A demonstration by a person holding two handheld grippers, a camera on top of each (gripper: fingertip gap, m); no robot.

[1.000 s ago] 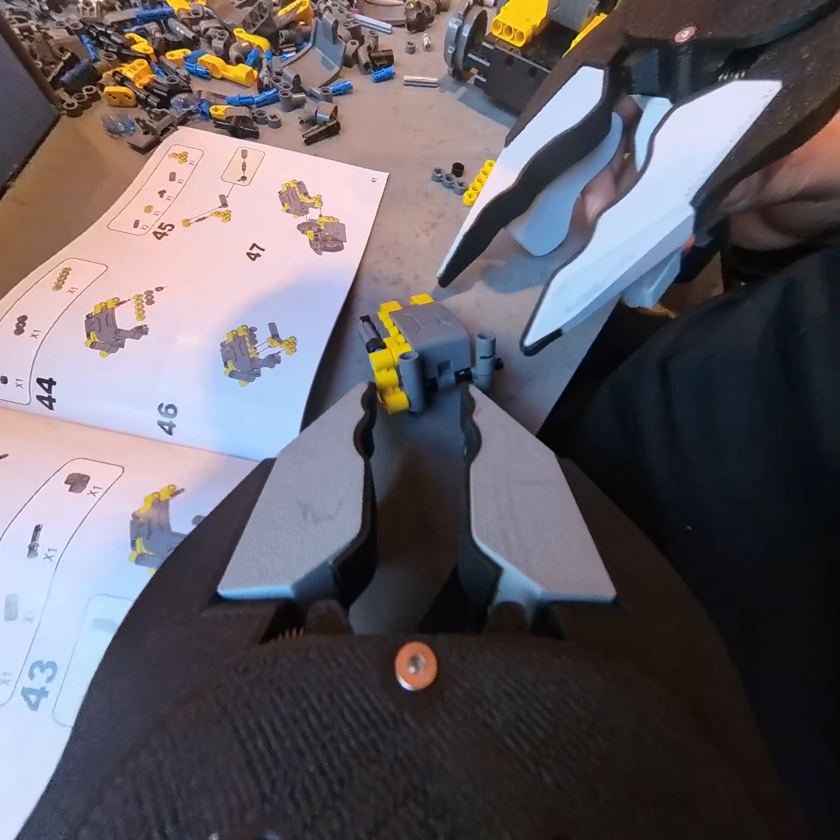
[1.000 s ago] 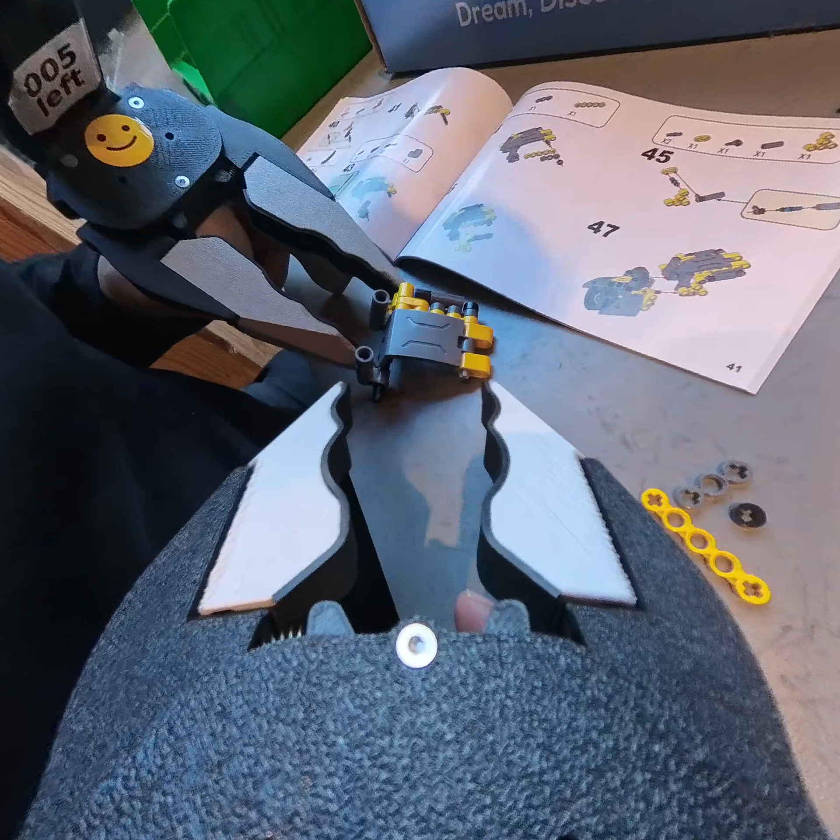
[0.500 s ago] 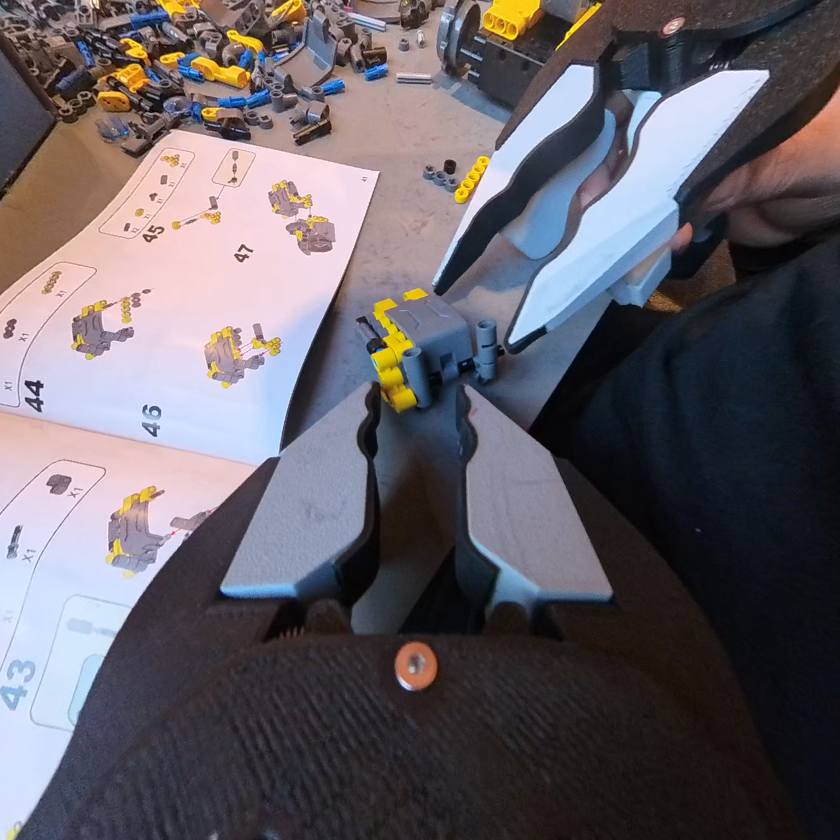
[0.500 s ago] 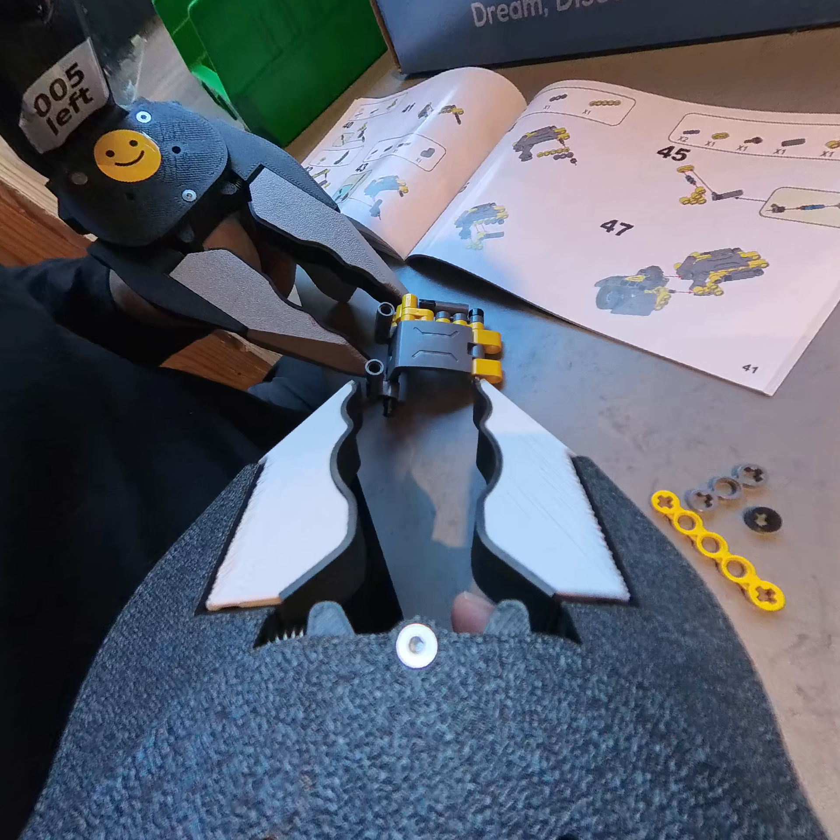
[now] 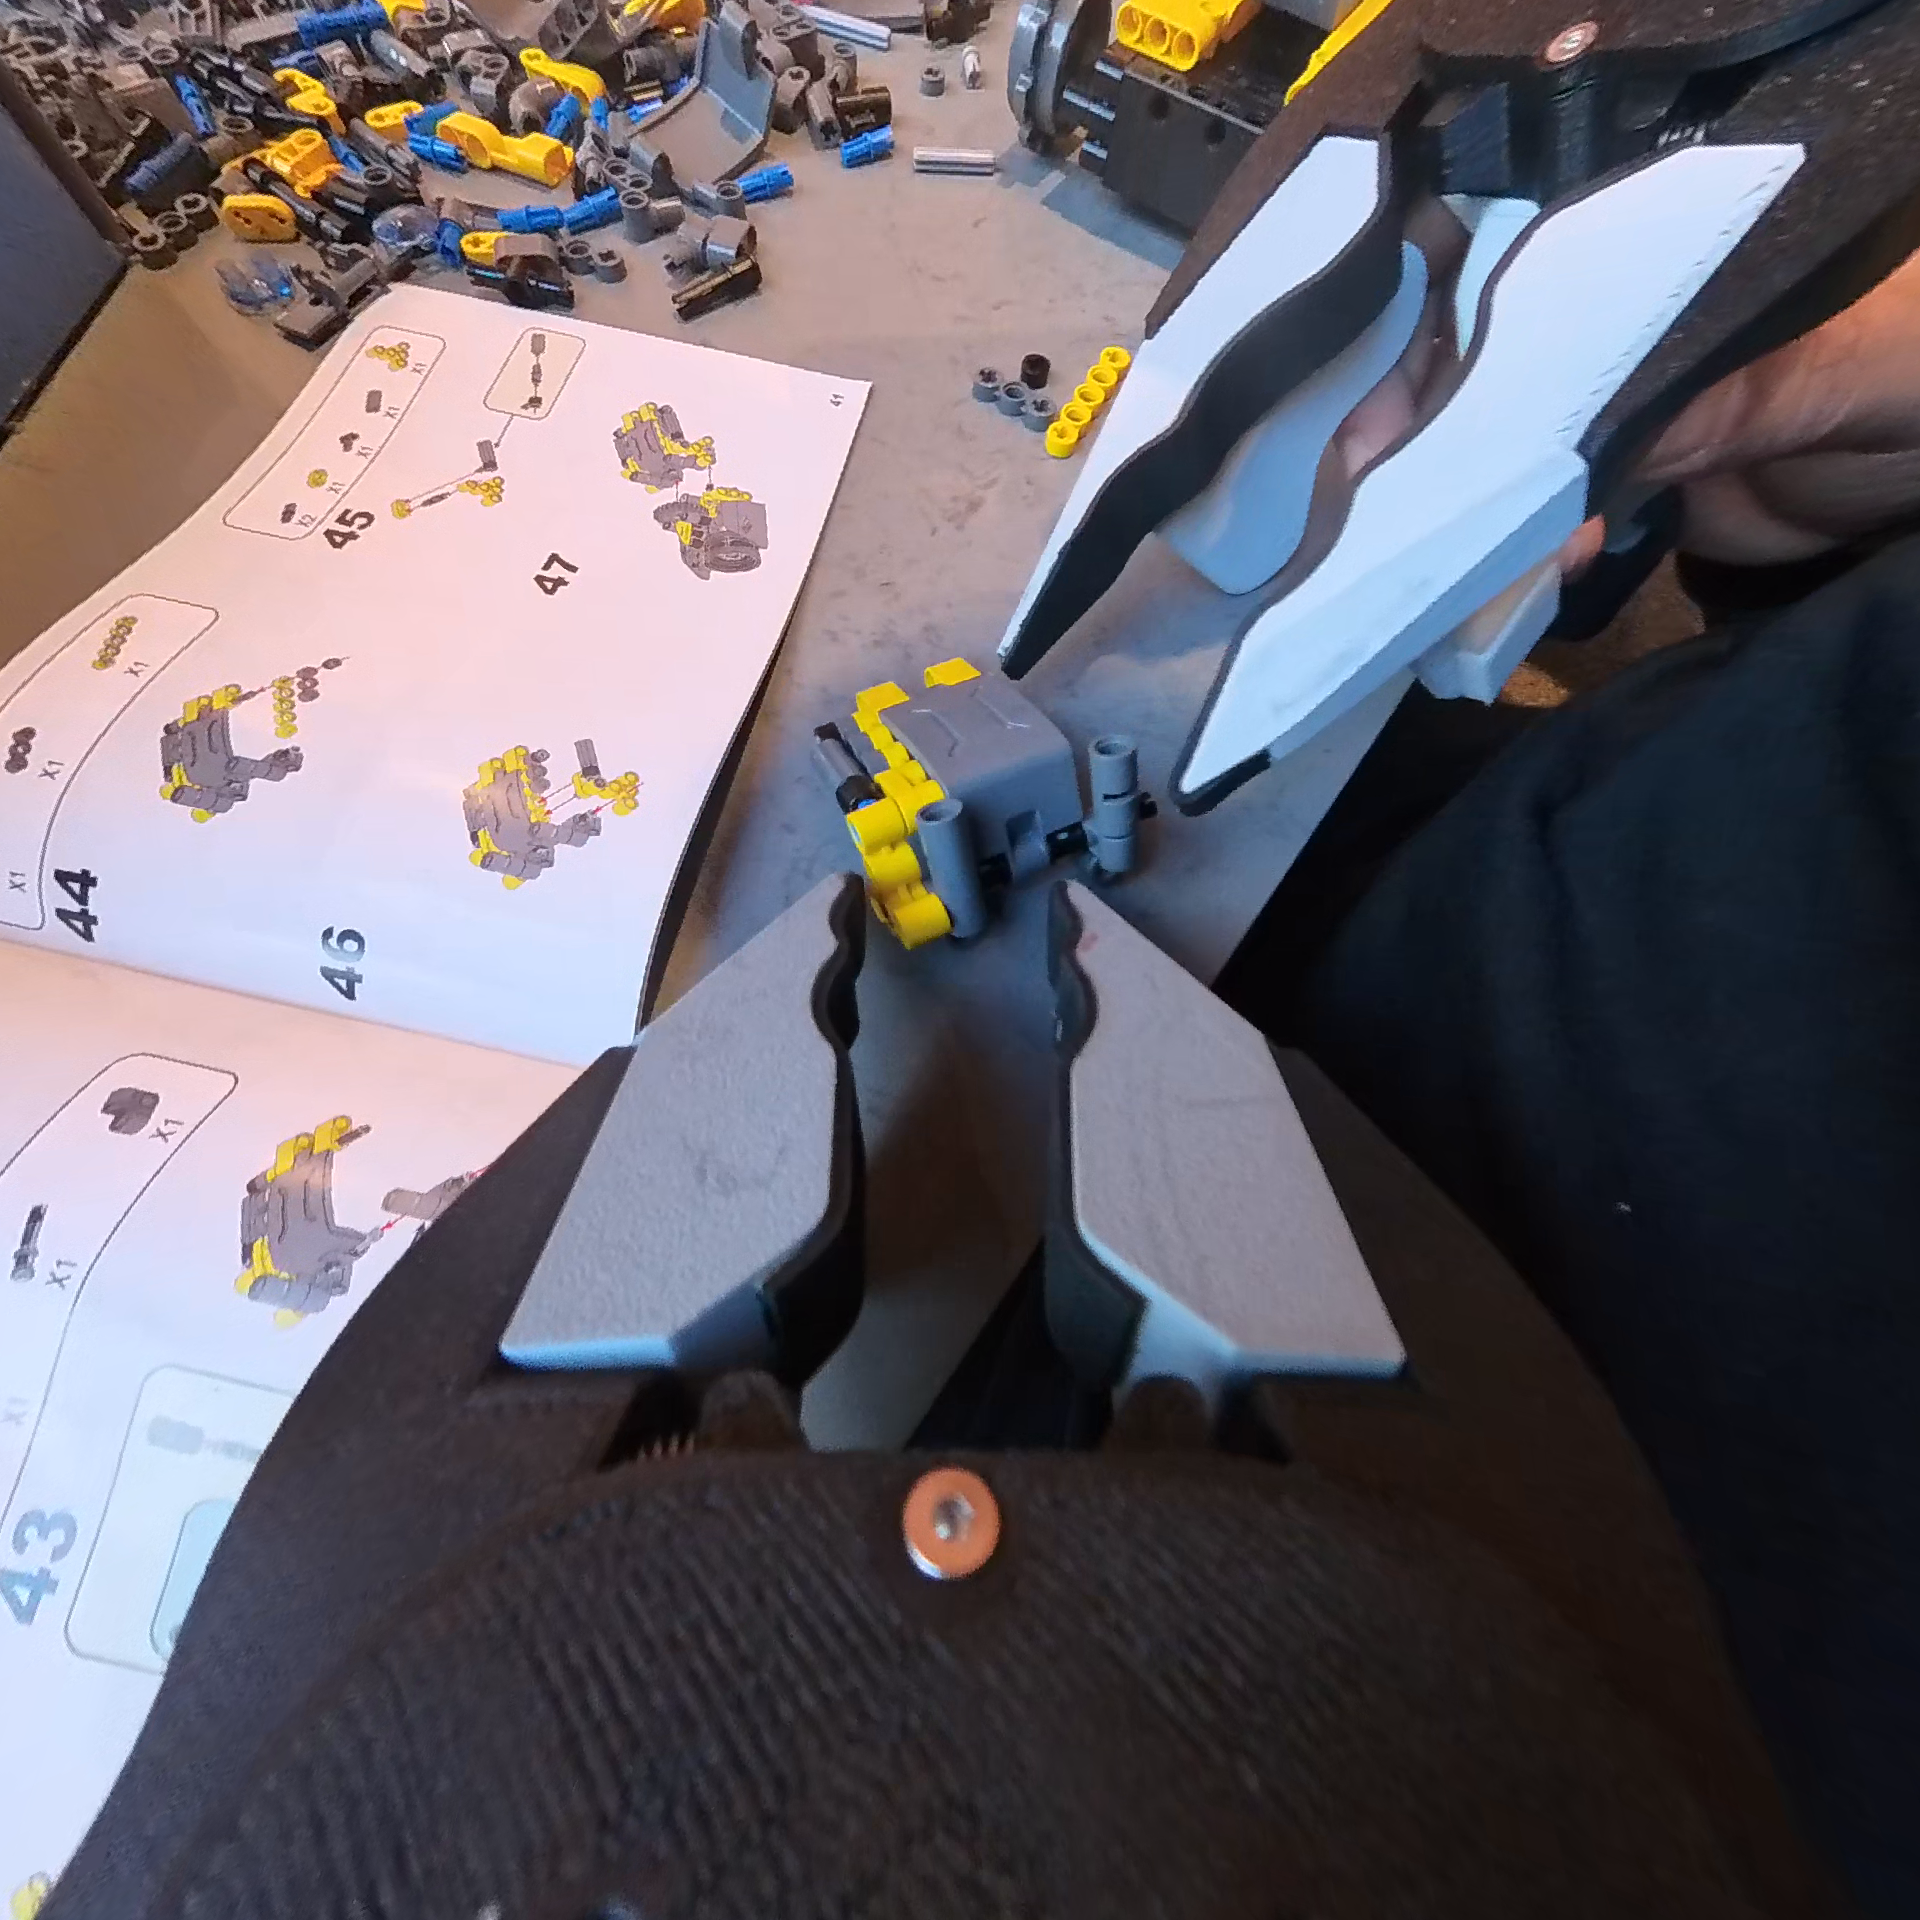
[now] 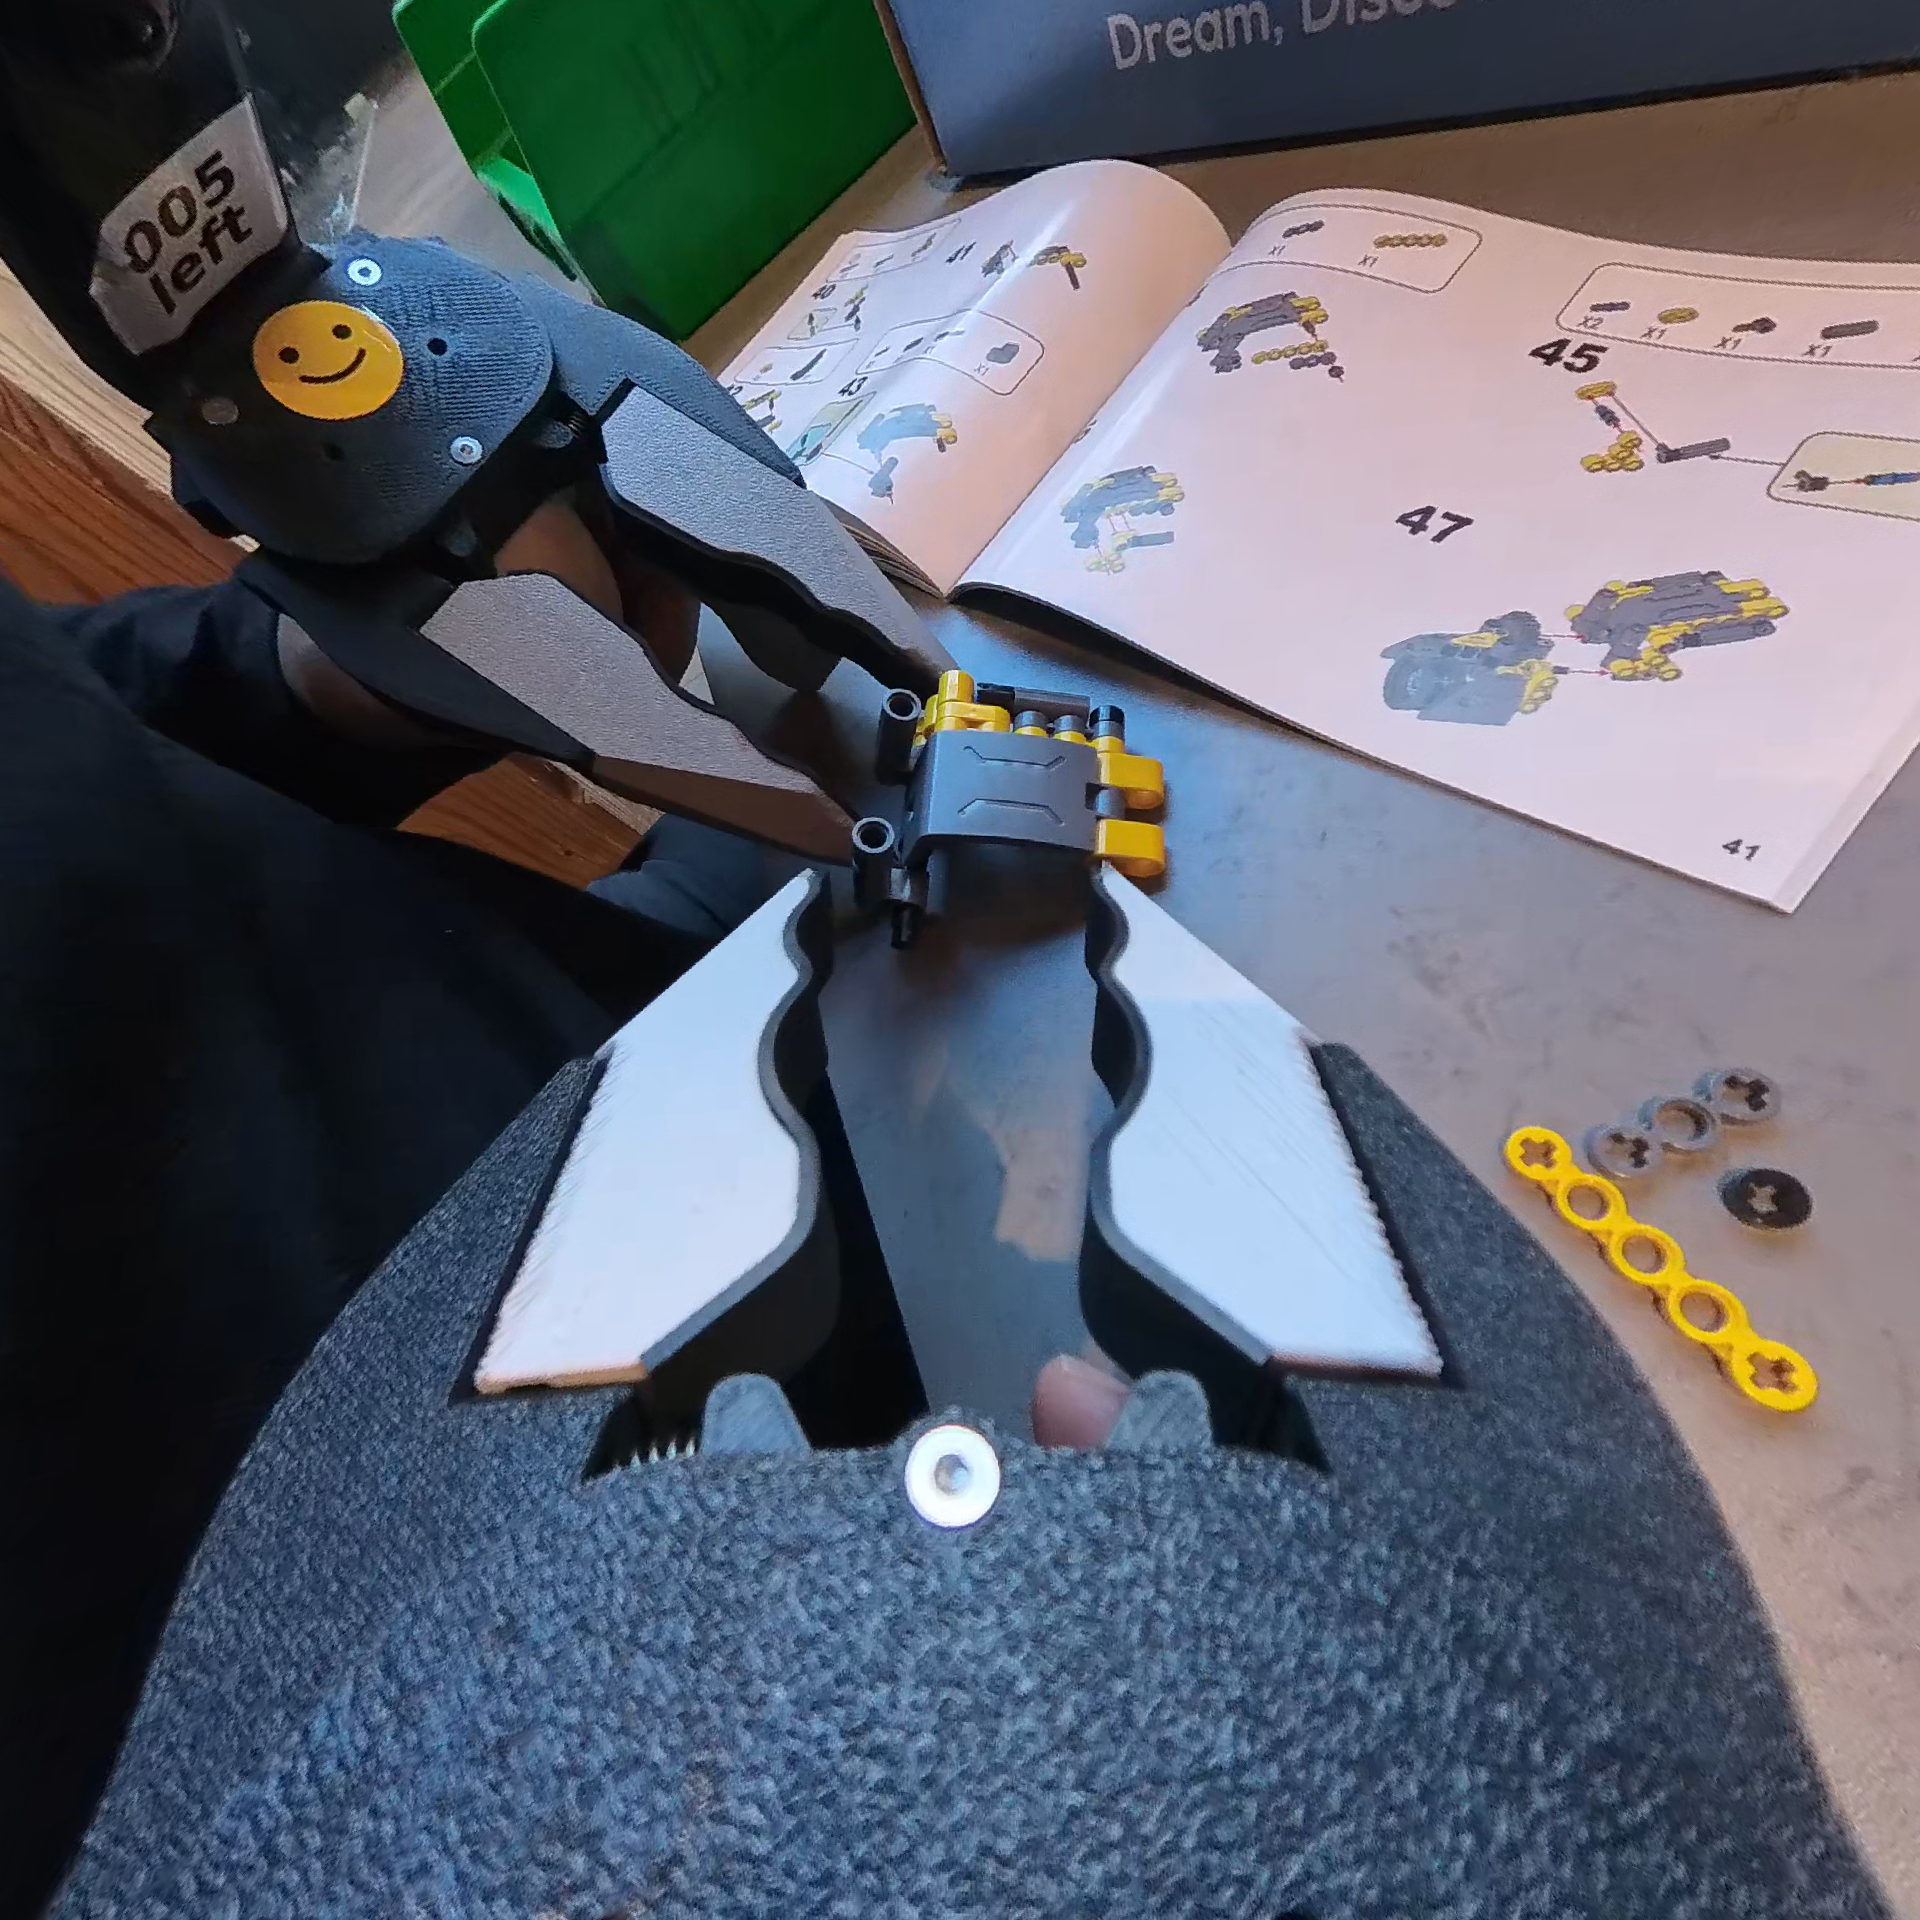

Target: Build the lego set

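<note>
A small grey and yellow brick assembly (image 5: 977, 769) rests on the grey table near its front edge; it also shows in the right wrist view (image 6: 1003, 795). My left gripper (image 5: 956, 904) is open, and its tips flank the assembly's near end with the yellow beams and grey connector. In the right wrist view the left gripper (image 6: 894, 758) has its tips against the two dark connectors on the assembly's left end. My right gripper (image 6: 956, 894) is open with its tips just short of the assembly's near side. In the left wrist view the right gripper (image 5: 1101, 732) reaches in from the upper right.
An open instruction booklet (image 5: 416, 665) lies left of the assembly, also in the right wrist view (image 6: 1455, 520). A yellow five-hole beam (image 6: 1652, 1268) and small bushes (image 6: 1673, 1127) lie to the right. A pile of loose parts (image 5: 436, 135), a partly built model (image 5: 1164, 73), a green bin (image 6: 665, 135) and a dark box (image 6: 1351, 73) stand farther back. The tips of both grippers are at nearly the same place.
Both grippers have moved closer to the assembly, and their jaws have narrowed a little. The assembly has stayed on the table, turned only slightly.
</note>
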